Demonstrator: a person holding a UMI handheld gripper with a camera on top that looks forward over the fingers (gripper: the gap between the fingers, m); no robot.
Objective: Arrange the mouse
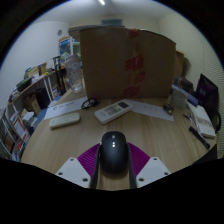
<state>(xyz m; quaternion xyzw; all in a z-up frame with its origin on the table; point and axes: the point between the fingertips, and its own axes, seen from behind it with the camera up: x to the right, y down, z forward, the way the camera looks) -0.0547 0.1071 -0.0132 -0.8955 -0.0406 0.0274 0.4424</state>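
The gripper (113, 176) stands with its fingers spread apart, the magenta pads (88, 155) visible on their inner faces. A black mouse (113, 149) sits between the fingers, its rear end toward the gripper and its front pointing away. Whether the pads press on the mouse's sides cannot be confirmed; a sliver of pad shows at each side, and the mouse appears to rest on the wooden table (60, 145).

Beyond the fingers, ahead of the mouse, lies a white remote control (117, 110), set at a slant. Further ahead and to the left of the gripper lies a flat white rectangular item (64, 121), apart from the remote. A dark cable (88, 102) curls on the table just beyond the remote.

At the far edge of the table stands a large brown cardboard panel (125, 62) bearing red markings. To the left of the gripper, shelving (28, 95) carries books and assorted clutter. To the right, a stack of papers or books (203, 122) rests near the table's edge, with a dark purple object (208, 92) behind it.
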